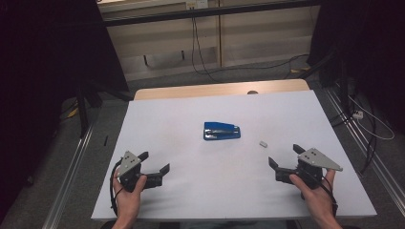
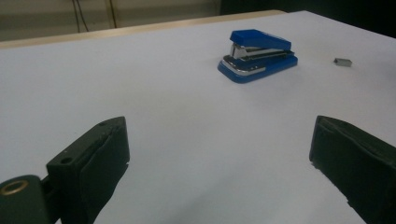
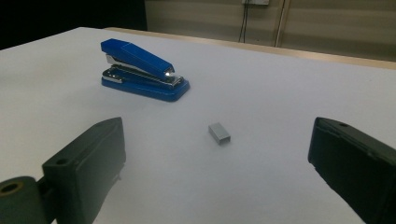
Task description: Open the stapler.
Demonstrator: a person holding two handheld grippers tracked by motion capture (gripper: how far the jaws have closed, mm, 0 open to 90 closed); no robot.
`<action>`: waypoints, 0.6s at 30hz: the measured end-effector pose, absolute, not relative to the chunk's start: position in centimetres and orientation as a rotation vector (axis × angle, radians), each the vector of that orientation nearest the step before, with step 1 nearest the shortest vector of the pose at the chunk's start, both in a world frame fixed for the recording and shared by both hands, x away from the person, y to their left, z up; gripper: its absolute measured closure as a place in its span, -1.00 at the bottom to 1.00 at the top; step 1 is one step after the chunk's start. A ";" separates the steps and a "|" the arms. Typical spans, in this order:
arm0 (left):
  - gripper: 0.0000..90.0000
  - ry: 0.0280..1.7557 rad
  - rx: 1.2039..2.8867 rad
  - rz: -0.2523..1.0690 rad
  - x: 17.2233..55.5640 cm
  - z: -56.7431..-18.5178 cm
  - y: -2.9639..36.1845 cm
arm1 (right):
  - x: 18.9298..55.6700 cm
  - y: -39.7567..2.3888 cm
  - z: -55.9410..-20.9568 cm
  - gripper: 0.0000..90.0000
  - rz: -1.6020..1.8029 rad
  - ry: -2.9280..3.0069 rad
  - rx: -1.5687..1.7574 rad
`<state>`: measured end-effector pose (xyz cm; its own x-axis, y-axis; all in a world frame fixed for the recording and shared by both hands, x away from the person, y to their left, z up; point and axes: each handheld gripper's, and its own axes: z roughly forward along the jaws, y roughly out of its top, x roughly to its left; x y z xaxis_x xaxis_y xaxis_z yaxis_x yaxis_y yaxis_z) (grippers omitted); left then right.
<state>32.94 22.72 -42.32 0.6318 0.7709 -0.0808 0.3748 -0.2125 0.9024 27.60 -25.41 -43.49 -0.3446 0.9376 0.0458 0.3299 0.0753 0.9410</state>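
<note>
A blue stapler (image 1: 221,130) lies near the middle of the white table (image 1: 191,105), and it is also in the left gripper view (image 2: 257,55) and the right gripper view (image 3: 142,70). A small grey block of staples (image 1: 262,143) (image 2: 342,61) (image 3: 219,133) rests to its right. My left gripper (image 1: 154,162) hovers near the front left, jaws wide apart, open and empty (image 2: 219,154). My right gripper (image 1: 284,156) sits at the front right, open too, with the staple block lying beyond its jaws (image 3: 217,158).
A wooden strip (image 1: 219,89) runs along the table's far edge. Beyond it are grey floor, cables (image 1: 200,52) and a pale wall. Metal rails (image 1: 71,162) flank the table on both sides.
</note>
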 end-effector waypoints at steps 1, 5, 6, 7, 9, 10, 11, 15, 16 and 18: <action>-0.87 0.920 1.822 0.480 32.9 -42.3 22.7 | 27.6 -25.4 -43.5 -0.92 1.274 1.746 1.261; -0.87 0.906 1.842 0.459 33.0 -42.4 22.2 | 27.6 -25.0 -43.4 -0.92 1.275 1.756 1.236; -0.87 0.904 1.849 0.453 33.0 -42.4 22.0 | 27.6 -24.9 -43.4 -0.91 1.273 1.759 1.227; -0.86 0.899 1.860 0.437 33.0 -42.4 22.0 | 27.7 -24.8 -43.3 -0.90 1.274 1.764 1.217; -0.86 0.885 1.863 0.423 33.0 -42.3 21.8 | 27.8 -24.4 -43.2 -0.88 1.272 1.788 1.210; -0.86 0.878 1.861 0.430 33.0 -42.3 21.7 | 27.8 -24.4 -43.2 -0.88 1.272 1.788 1.210; -0.86 0.871 1.862 0.422 33.0 -42.2 21.7 | 27.9 -24.3 -43.3 -0.87 1.274 1.792 1.217; -0.86 0.831 1.853 0.442 33.3 -41.9 21.2 | 28.2 -23.8 -43.1 -0.85 1.287 1.812 1.197; -0.86 0.819 1.848 0.447 33.3 -41.8 21.1 | 28.4 -23.6 -42.8 -0.84 1.279 1.810 1.168; -0.83 0.780 1.826 0.442 33.1 -41.6 21.0 | 28.5 -23.6 -42.7 -0.84 1.275 1.807 1.143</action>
